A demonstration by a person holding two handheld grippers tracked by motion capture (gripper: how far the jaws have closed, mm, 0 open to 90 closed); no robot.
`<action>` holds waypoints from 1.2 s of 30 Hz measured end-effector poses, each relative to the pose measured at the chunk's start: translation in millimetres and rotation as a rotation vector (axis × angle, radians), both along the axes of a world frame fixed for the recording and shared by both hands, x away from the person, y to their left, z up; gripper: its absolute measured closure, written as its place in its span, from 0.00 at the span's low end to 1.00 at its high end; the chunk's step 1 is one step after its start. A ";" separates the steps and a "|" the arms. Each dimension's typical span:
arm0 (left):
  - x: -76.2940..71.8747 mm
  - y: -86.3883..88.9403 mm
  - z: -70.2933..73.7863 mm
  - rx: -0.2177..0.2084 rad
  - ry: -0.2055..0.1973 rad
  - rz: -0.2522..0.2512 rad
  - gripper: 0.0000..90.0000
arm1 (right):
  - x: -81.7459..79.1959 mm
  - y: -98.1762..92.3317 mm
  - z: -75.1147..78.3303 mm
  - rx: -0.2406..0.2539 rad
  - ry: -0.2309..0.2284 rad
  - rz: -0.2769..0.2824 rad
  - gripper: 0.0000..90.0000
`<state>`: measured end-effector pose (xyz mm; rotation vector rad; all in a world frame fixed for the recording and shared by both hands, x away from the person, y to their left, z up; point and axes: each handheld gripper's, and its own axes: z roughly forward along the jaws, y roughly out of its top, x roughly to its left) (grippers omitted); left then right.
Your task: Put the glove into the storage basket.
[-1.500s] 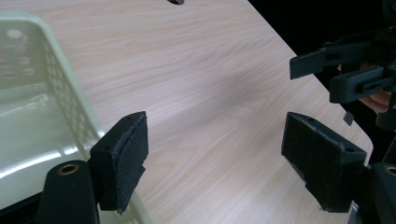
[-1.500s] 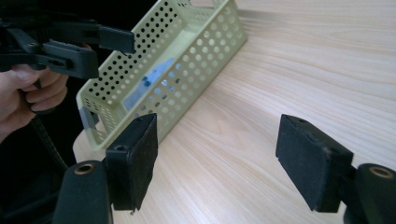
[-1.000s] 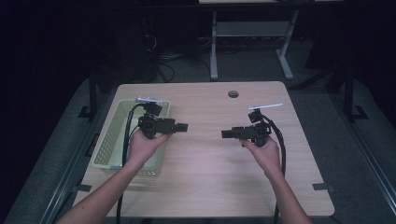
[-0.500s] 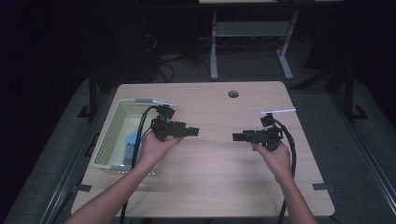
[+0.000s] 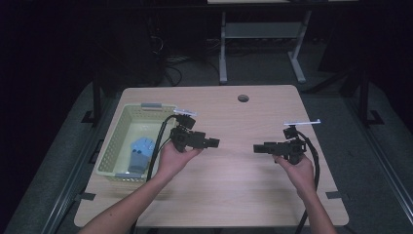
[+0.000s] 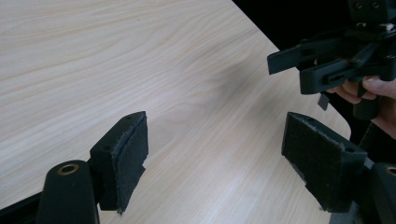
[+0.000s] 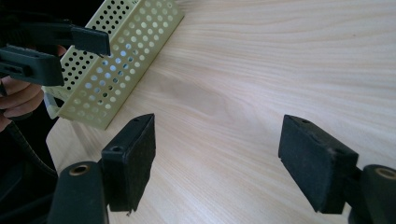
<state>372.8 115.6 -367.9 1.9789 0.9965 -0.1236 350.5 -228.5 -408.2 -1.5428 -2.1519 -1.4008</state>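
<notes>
Claws face each other above the bare middle of the wooden desk (image 5: pixel 234 190). Left claw (image 5: pixel 214 143), just left of frame centre in the high view, has its jaws spread wide with nothing between them; right claw (image 5: pixel 258 147), right of centre, is equally wide and empty. A pale green perforated basket (image 5: pixel 113 146) sits at the desk's left side, holding a blue object (image 5: pixel 140 151). Near the desk's far edge is a round hole (image 5: pixel 243 98).
</notes>
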 end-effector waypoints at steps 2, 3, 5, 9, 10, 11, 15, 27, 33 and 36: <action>-0.5 -1.1 -0.2 0.002 -0.001 -0.003 0.25 | -2.1 -2.7 -2.6 0.005 0.006 -0.001 0.30; -1.2 -2.8 -0.7 -0.002 -0.006 -0.003 0.25 | -2.1 -2.7 -2.6 0.005 0.006 -0.001 0.30; -2.3 -5.4 -1.5 0.002 -0.006 -0.013 0.25 | -4.2 -5.1 -6.2 0.003 0.011 -0.001 0.30; -6.2 -10.9 -3.1 0.001 -0.014 -0.027 0.25 | -8.8 -10.3 -13.1 -0.003 0.025 -0.004 0.30; -7.6 -12.8 -4.3 -0.002 -0.014 -0.031 0.25 | -9.9 -11.9 -15.0 -0.005 0.025 -0.007 0.30; -8.3 -13.7 -5.0 -0.002 -0.013 -0.035 0.25 | -11.2 -13.9 -16.8 -0.004 0.033 -0.011 0.30; -13.0 -18.7 -11.3 -0.024 -0.007 -0.044 0.25 | -16.4 -19.9 -20.6 0.002 0.035 -0.017 0.30; -23.9 -32.2 -34.6 0.015 -0.002 -0.073 0.25 | -31.6 -33.9 -37.8 0.003 0.047 -0.036 0.30; -30.7 -34.3 -43.9 0.018 -0.013 -0.069 0.25 | -40.5 -42.7 -43.8 0.008 0.048 -0.047 0.30; -35.7 -31.3 -49.5 -0.009 -0.012 -0.073 0.26 | -45.6 -46.8 -48.2 0.008 0.058 -0.053 0.30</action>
